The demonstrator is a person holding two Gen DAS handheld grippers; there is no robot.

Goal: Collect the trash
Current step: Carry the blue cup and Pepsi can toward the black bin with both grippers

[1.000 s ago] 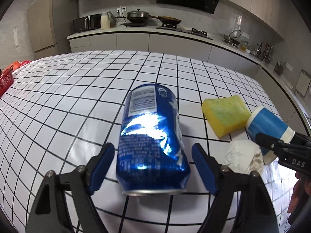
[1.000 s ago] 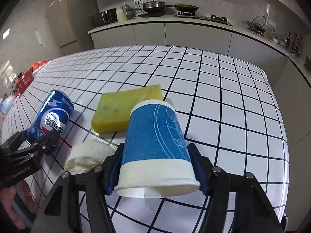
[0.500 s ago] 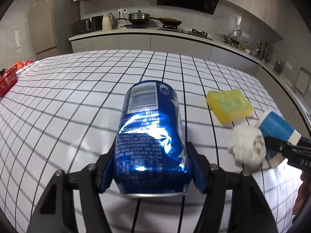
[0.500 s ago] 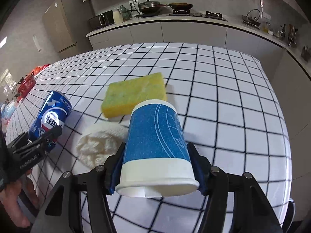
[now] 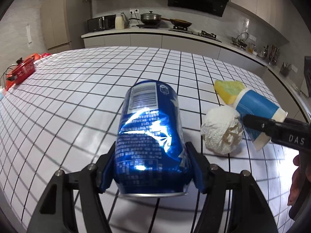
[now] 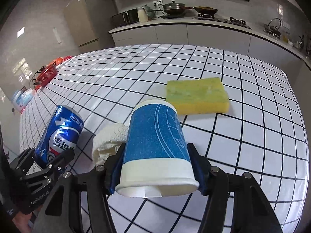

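We see the left gripper [image 5: 149,171], fingers clamped on the can [image 5: 150,136], and the right gripper [image 6: 157,171], fingers clamped on the cup [image 6: 155,145]. Both objects sit above the desk [image 5: 77,97]. The tissue [image 5: 221,130] lies between can and cup; the sponge [image 6: 196,96] lies beyond the cup.

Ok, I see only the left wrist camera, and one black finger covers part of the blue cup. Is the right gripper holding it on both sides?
Observer: Yes. In the right wrist view the right gripper has one pad pressed on each side of the blue paper cup.
Operator: Is anything inside the cup?
Observer: Its mouth faces that camera; only white inner wall shows.
Operator: What is at the far end of the table?
Observer: Near the red basket lies a blue and white pack.
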